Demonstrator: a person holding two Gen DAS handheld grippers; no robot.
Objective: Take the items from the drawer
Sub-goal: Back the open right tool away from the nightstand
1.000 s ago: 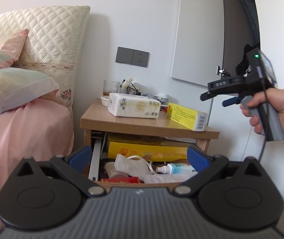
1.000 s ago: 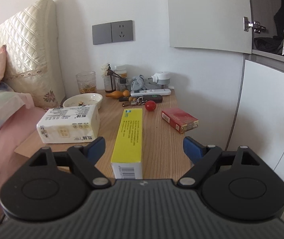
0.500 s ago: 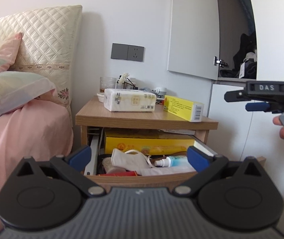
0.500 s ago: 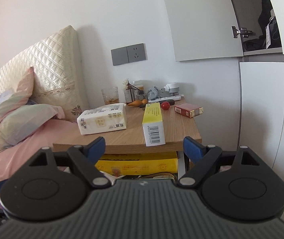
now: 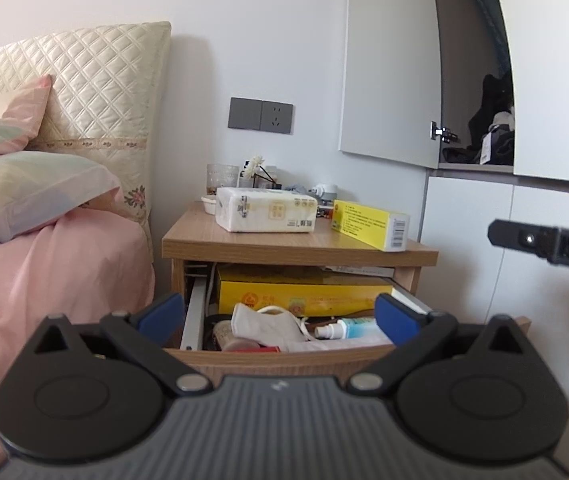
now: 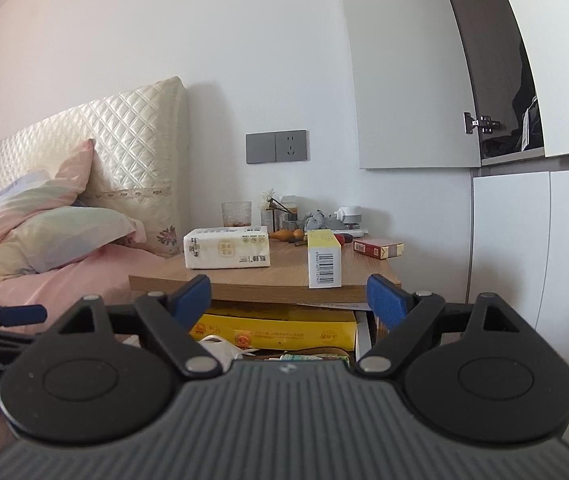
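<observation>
Drawer (image 5: 276,354): pulled open under the nightstand top, its wood front nearest you, low centre in your left view.
Drawer contents: white face mask (image 5: 268,326) front centre; small spray bottle (image 5: 344,329) lying just right of it; long yellow box (image 5: 300,294) across the far side; other bits underneath too jumbled to tell.
Left gripper (image 5: 280,318): yours, jaws spread wide, nothing between them, held in front of the drawer front, not touching it.
Right gripper (image 6: 288,298): jaws wide too, empty, pointing at the nightstand edge with the drawer below; in the left view only its black tip shows at far right.
Nightstand (image 5: 296,246): wood top, right of the bed.
On top: tissue pack (image 5: 266,214) near left; yellow carton (image 5: 370,224) near right, barcode end facing you; red pack (image 6: 378,248) far right; glass (image 6: 236,213) and small clutter along the wall.
Bed (image 5: 44,272): pink sheet, pillows, quilted headboard, left of the nightstand.
Wall: grey socket plate (image 5: 260,115) above the nightstand; white cupboard door open at right.
</observation>
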